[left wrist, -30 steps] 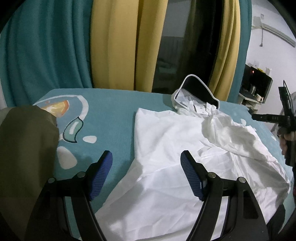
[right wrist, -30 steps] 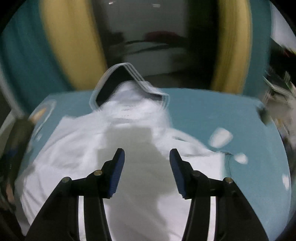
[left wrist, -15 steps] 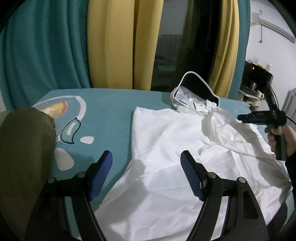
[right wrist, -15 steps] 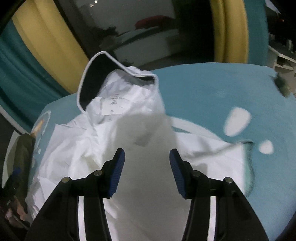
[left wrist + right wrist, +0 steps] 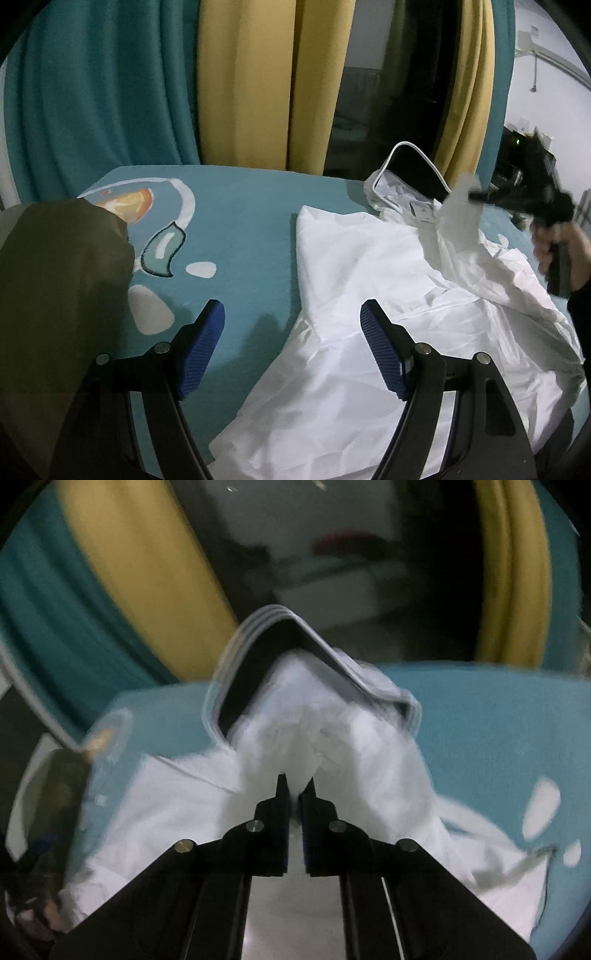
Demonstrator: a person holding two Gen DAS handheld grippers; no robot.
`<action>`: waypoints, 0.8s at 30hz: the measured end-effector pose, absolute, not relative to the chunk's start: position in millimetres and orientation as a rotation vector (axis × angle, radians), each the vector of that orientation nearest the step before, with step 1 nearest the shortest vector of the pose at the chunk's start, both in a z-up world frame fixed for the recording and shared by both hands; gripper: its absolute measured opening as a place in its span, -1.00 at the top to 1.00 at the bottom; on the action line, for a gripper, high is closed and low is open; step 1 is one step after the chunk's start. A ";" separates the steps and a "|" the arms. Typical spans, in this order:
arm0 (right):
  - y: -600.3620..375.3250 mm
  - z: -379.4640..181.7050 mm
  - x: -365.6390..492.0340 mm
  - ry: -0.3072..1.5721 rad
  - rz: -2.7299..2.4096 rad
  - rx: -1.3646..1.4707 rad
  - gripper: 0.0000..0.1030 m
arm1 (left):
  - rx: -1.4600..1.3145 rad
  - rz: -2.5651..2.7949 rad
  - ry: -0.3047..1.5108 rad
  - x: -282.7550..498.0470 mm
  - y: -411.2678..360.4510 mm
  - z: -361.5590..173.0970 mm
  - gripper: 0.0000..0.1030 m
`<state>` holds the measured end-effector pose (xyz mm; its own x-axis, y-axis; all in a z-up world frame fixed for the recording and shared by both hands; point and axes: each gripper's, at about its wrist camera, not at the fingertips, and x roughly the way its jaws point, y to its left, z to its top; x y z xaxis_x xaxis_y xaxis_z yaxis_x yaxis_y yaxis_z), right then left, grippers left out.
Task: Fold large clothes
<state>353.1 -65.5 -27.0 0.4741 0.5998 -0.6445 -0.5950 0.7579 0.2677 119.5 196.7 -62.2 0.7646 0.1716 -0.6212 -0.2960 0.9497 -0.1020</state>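
A large white garment lies crumpled on a teal patterned bedspread. At its far end is a dark opening edged with white piping, also seen in the right wrist view. My left gripper hovers open over the garment's left edge with nothing between its blue pads. My right gripper is closing tight on a fold of the white garment near that dark opening. In the left wrist view the right gripper holds a flap lifted off the bed.
Teal and yellow curtains hang behind the bed, with a dark window between them. An olive sleeve fills the left of the left wrist view. A hand grips the right tool. Shelving with small items stands at far right.
The right gripper moved toward the dark opening at the garment's far end, and its jaws went from open to pinched on the white fabric, raising a flap. The left gripper barely shifted.
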 end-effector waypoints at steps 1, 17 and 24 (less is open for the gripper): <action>-57.6 -17.5 347.1 0.769 0.756 -0.008 0.89 | -0.201 0.256 0.653 118.5 197.4 -62.3 -0.53; 43.6 -13.4 269.5 0.711 1.067 -0.315 -0.14 | -0.192 0.268 0.645 108.8 207.2 -52.5 -0.53; -60.5 2.1 286.0 0.715 0.831 -0.202 -0.15 | -0.155 0.140 0.658 149.3 194.7 -44.8 -0.53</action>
<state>286.0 -60.5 2.1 0.4588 0.6044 -0.6513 -0.7345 0.6705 0.1048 149.3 194.7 -44.8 0.7824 0.0805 -0.6175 -0.1784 0.9790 -0.0984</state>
